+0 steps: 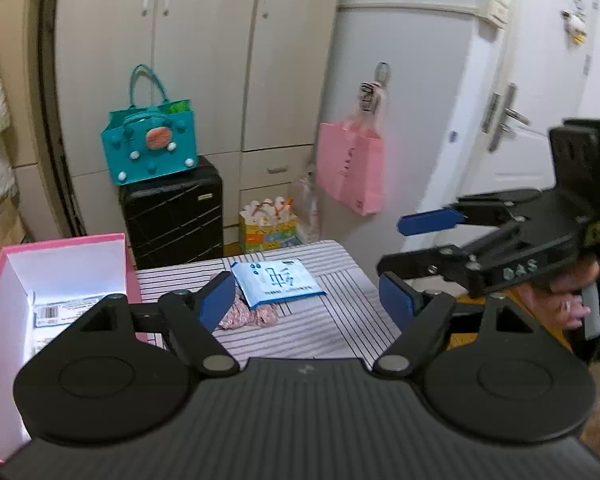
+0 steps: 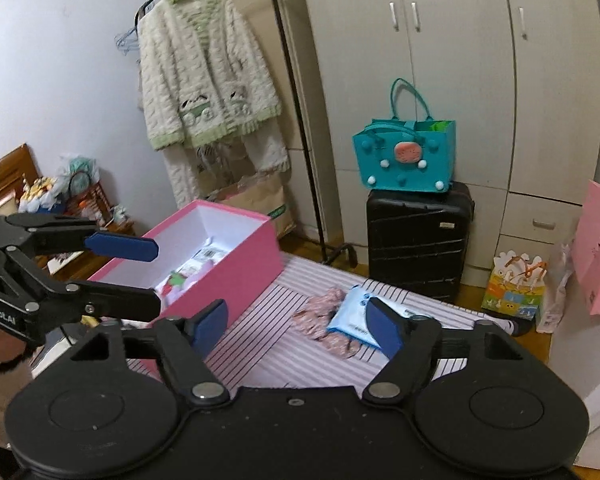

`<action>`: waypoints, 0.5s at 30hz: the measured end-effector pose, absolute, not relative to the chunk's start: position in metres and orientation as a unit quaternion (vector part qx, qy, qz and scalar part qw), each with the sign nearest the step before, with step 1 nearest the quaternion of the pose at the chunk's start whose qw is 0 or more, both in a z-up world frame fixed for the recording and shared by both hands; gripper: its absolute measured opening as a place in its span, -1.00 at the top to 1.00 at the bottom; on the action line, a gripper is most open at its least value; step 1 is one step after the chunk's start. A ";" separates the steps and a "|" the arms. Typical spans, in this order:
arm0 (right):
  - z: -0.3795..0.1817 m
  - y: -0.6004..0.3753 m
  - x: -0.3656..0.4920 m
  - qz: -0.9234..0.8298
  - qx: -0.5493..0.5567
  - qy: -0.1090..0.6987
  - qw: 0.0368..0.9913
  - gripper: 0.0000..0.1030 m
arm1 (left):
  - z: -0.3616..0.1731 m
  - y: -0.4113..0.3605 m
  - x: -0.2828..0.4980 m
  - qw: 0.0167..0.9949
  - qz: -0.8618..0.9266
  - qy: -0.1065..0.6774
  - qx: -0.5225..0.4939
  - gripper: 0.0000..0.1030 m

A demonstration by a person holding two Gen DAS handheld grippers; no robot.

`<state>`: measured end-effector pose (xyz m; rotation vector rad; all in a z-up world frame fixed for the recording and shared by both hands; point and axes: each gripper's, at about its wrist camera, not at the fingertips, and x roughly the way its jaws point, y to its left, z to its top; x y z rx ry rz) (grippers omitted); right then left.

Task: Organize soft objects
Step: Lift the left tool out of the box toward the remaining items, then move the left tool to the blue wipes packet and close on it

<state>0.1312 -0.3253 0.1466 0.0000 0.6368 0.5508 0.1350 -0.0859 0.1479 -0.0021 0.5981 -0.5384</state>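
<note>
A light-blue plastic pack of wet wipes [image 1: 278,282] is seen lying on a pink-and-white striped cloth surface [image 1: 320,332], partly overlapping a crumpled pink floral fabric item [image 1: 246,316] that lies beneath its near edge. An open pink cardboard box with a white interior [image 2: 236,264] is set on the same surface, to the left of the pack, with several small packets visible inside it. The left gripper [image 1: 306,304] is held above the cloth with its blue-padded fingers spread wide and nothing between them. The right gripper [image 2: 300,322] is likewise spread wide and empty, near the wipes pack. A black hard-shell suitcase [image 2: 416,236] carrying a teal felt tote bag [image 2: 406,152] is seen behind.
</note>
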 end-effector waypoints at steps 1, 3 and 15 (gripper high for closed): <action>0.142 -0.328 0.136 0.265 0.002 0.306 0.914 -0.64 | 0.141 -0.090 0.141 0.921 -0.255 0.295 -0.004 -0.55; 0.130 -0.331 0.146 0.246 -0.004 0.299 0.922 -0.70 | 0.125 -0.098 0.157 0.920 -0.245 0.306 -0.003 -0.55; 0.064 -0.356 0.204 0.181 0.014 0.298 0.937 -0.77 | 0.046 -0.120 0.235 0.930 -0.170 0.325 -0.013 -0.51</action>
